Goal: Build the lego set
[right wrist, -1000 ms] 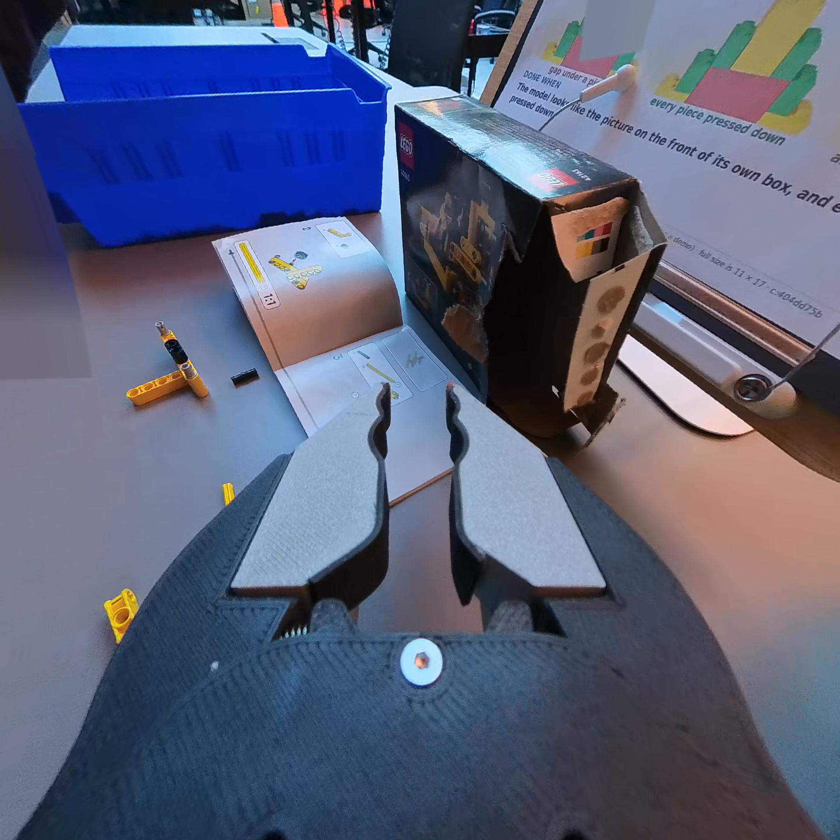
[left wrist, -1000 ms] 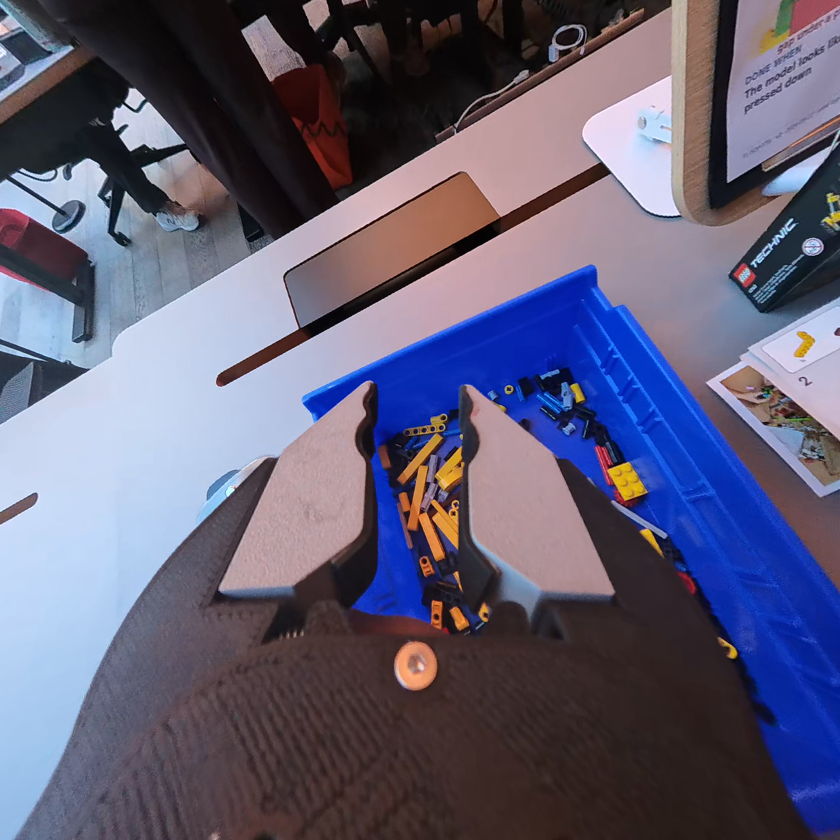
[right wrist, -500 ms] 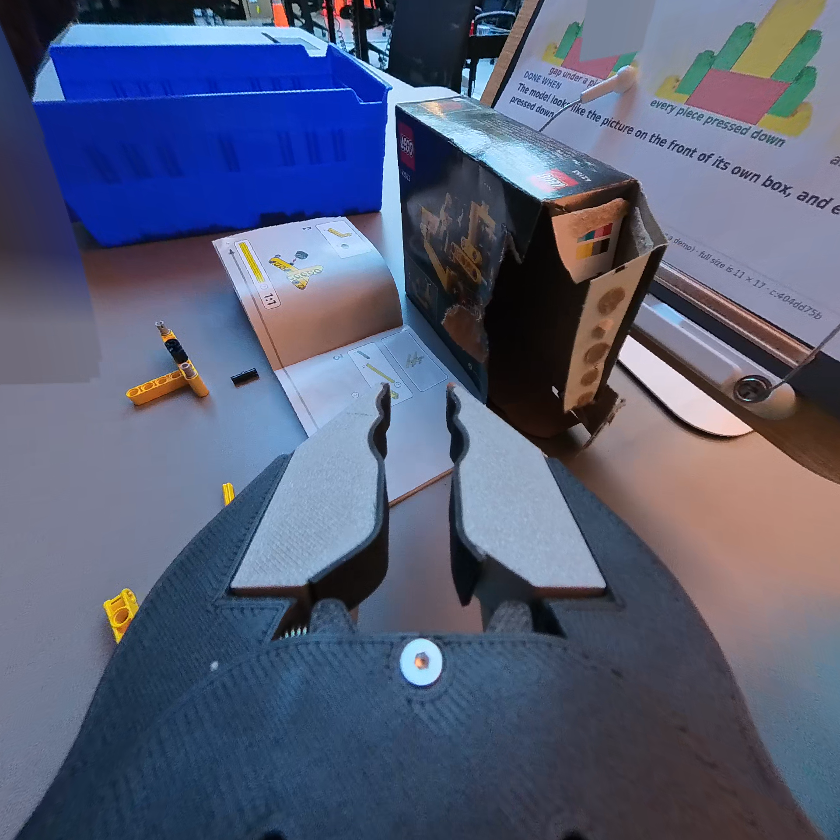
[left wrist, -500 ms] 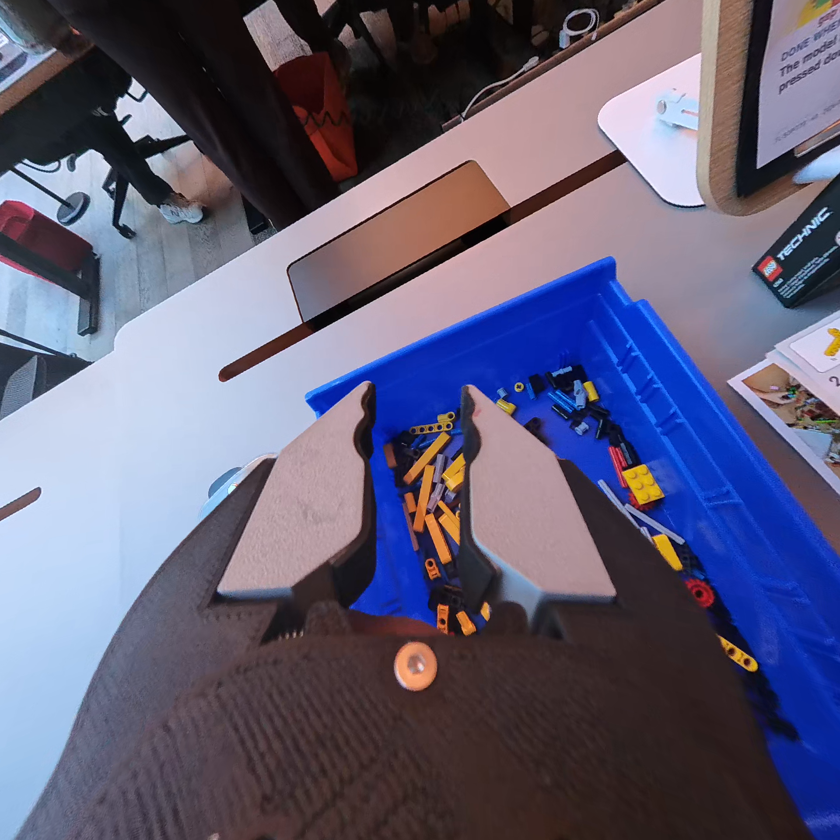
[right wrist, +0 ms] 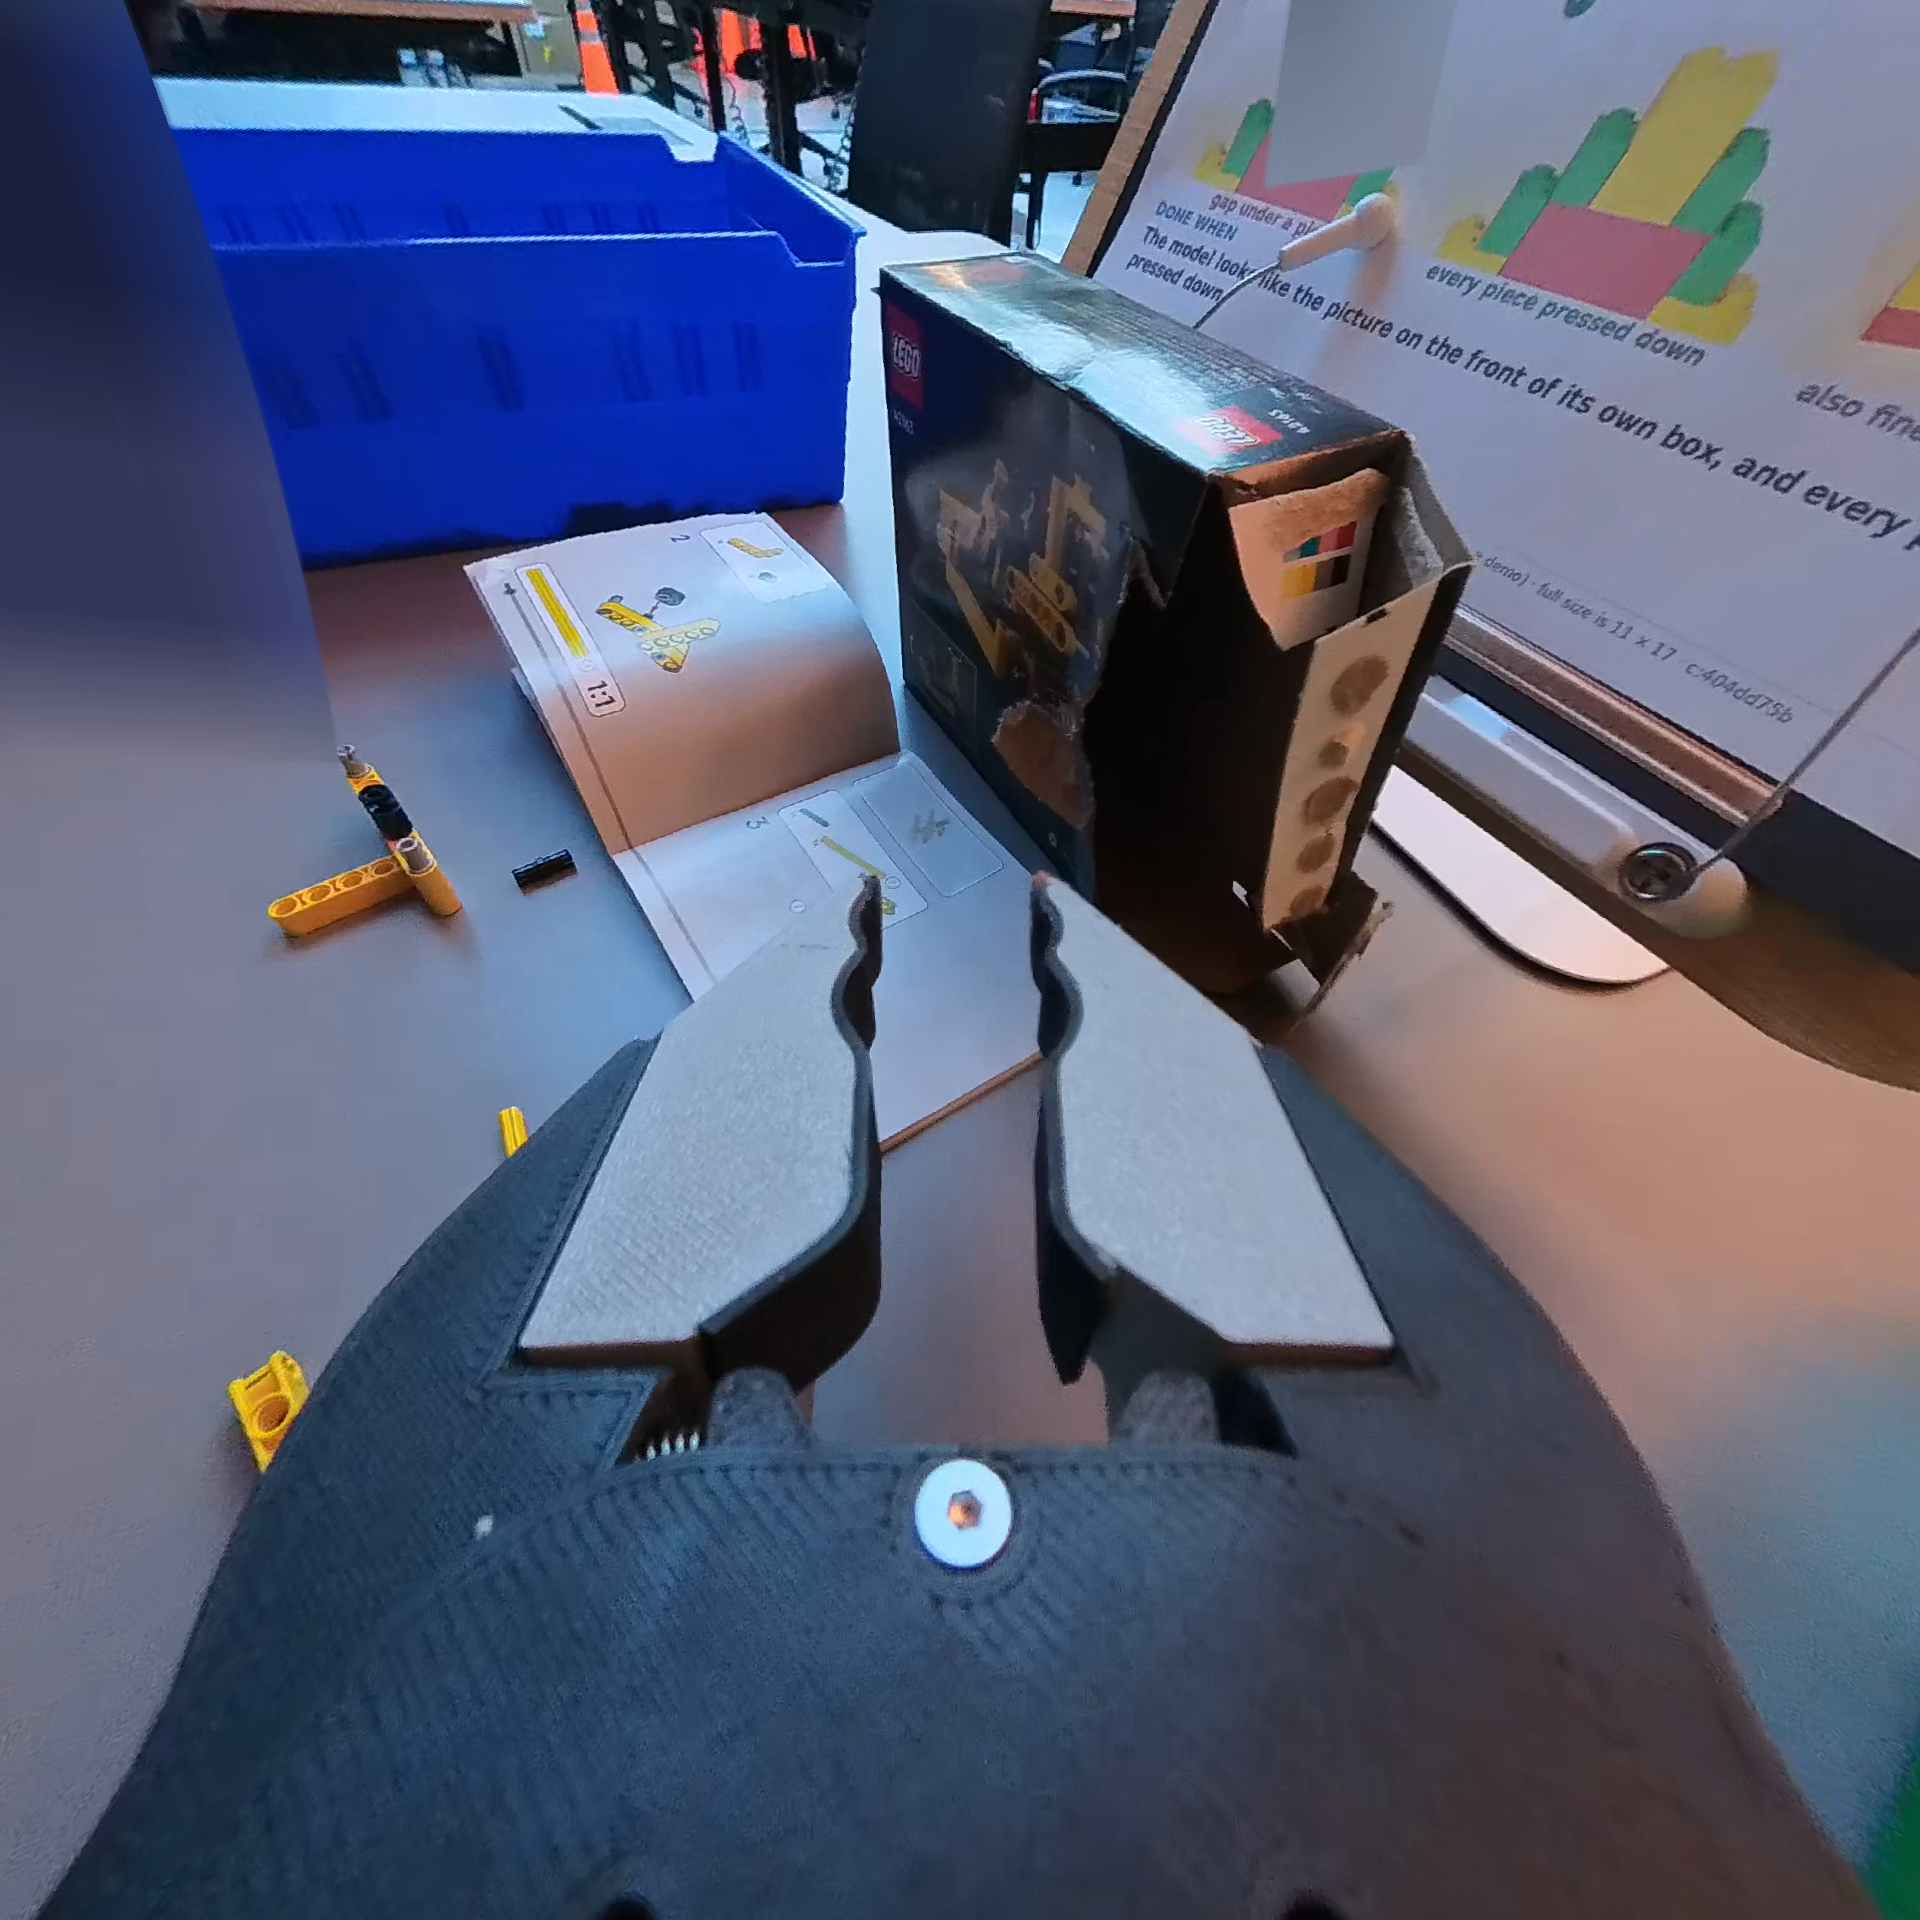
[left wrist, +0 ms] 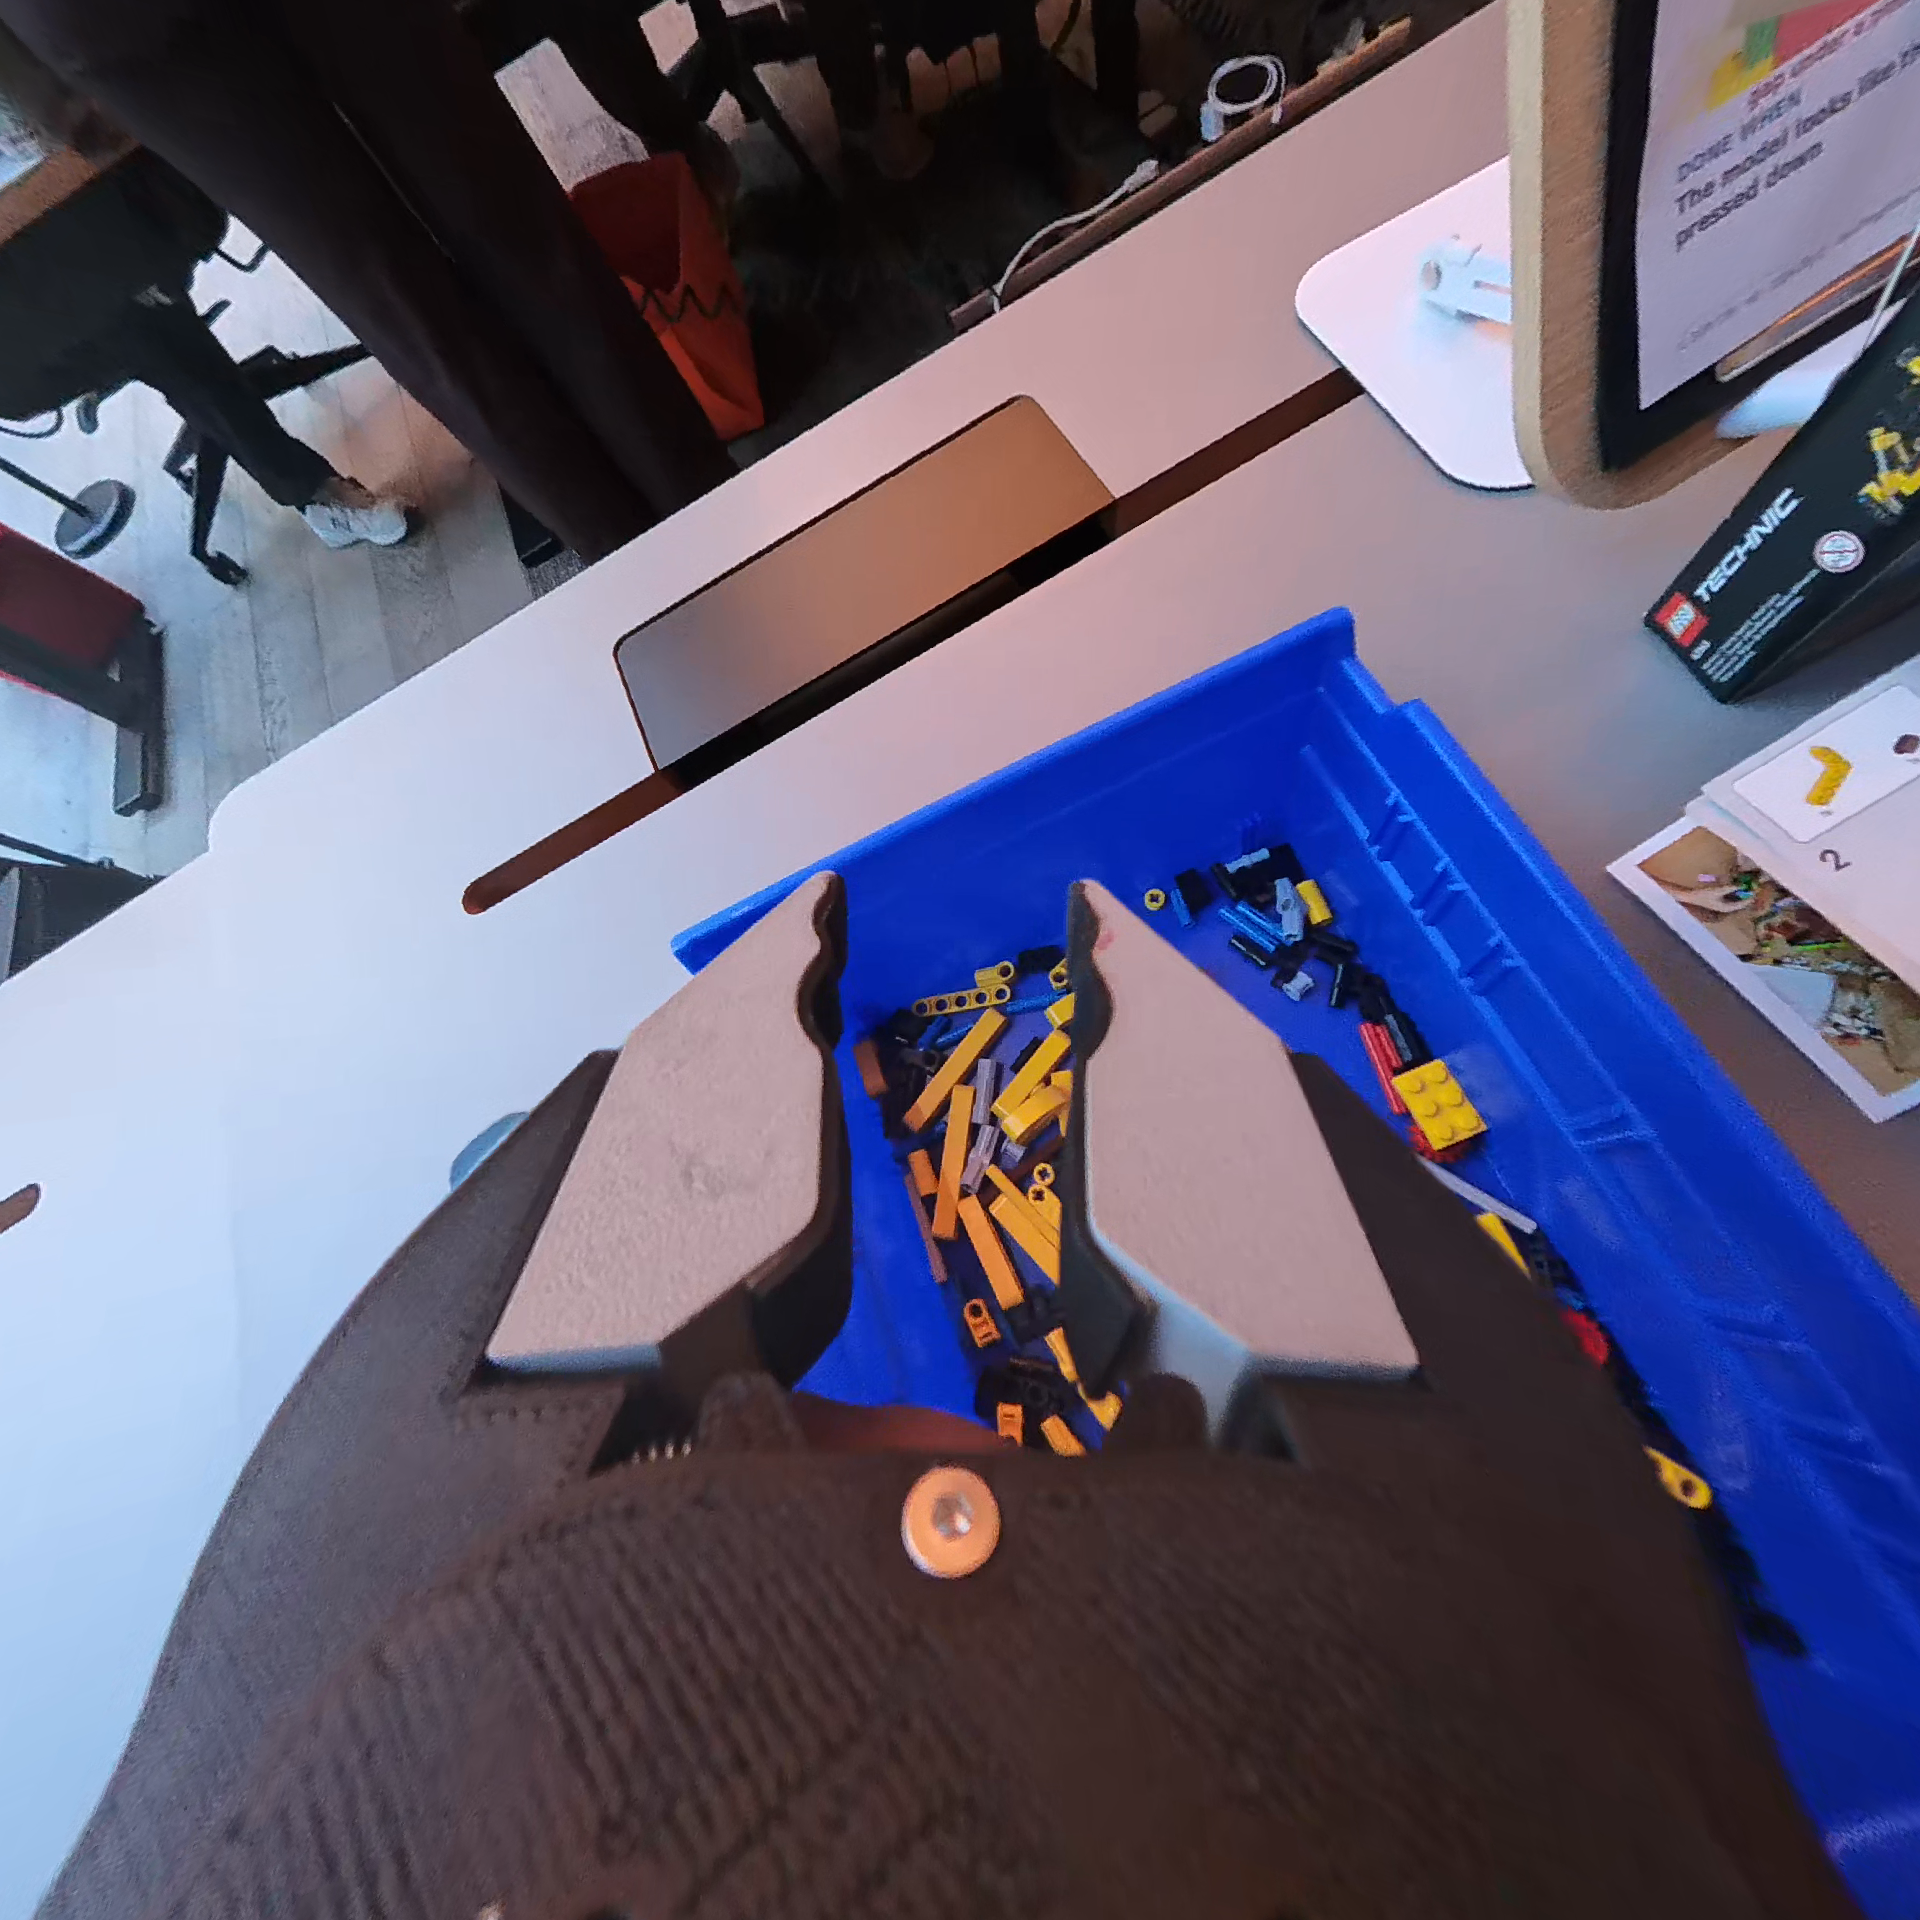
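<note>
My left gripper [left wrist: 951, 896] is open and empty above the left end of a blue bin [left wrist: 1621, 1174] that holds several loose yellow, black, grey and red Lego pieces [left wrist: 987, 1122], with a yellow 2x2 brick [left wrist: 1437, 1105] to the right. My right gripper [right wrist: 951, 894] is open and empty above the open instruction booklet [right wrist: 717, 727]. A small yellow-and-black T-shaped assembly [right wrist: 379, 852] lies on the table left of the booklet, with a black pin [right wrist: 543, 869] beside it. Two small yellow pieces [right wrist: 266, 1403] [right wrist: 510, 1129] lie nearer.
The black Lego box [right wrist: 1143, 613] stands right of the booklet, also in the left wrist view [left wrist: 1808, 561]. A sign board [right wrist: 1558, 291] on a white base stands behind it. The bin [right wrist: 520, 343] is at the far left. The booklet [left wrist: 1808, 894] lies right of the bin. To the black pin [right wrist: 543, 869]: right tips about 15 cm, left tips about 35 cm.
The left gripper has drifted a little over the bin, and its jaws stay open. The right gripper has shifted slightly; its jaws look a touch wider apart.
</note>
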`<action>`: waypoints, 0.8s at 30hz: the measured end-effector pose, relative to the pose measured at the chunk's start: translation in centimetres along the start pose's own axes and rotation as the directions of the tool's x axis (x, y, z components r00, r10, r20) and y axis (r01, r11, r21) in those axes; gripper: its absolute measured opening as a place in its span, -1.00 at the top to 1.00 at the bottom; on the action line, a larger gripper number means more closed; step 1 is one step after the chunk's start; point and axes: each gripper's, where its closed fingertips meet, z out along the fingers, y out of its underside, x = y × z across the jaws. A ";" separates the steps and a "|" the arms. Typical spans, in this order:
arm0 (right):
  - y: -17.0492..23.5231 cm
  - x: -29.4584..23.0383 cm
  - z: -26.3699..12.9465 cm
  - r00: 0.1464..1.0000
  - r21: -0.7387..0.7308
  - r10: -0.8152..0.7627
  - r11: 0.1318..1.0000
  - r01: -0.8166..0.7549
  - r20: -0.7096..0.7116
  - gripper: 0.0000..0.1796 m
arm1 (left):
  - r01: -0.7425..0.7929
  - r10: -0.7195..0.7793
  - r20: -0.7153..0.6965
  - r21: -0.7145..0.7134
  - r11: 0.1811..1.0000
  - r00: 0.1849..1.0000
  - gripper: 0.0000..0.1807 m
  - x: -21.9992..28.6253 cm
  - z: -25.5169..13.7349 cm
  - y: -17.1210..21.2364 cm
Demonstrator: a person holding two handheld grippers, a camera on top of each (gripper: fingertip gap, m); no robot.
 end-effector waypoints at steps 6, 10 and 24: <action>0.3 0.7 0.2 0.999 -0.021 0.018 1.000 -0.018 -0.038 0.64 | 0.016 -0.015 -0.098 0.009 1.000 0.995 0.53 2.4 -0.1 -0.1; 0.4 0.9 0.2 0.999 -0.025 0.033 0.999 -0.034 -0.041 0.63 | -0.046 0.044 -0.162 -0.005 0.999 0.986 0.51 4.9 0.5 -0.1; 0.0 1.5 -0.6 0.995 0.017 0.062 0.998 -0.061 -0.072 0.60 | -0.015 0.015 -0.007 0.027 1.000 1.000 0.50 0.2 -2.4 0.3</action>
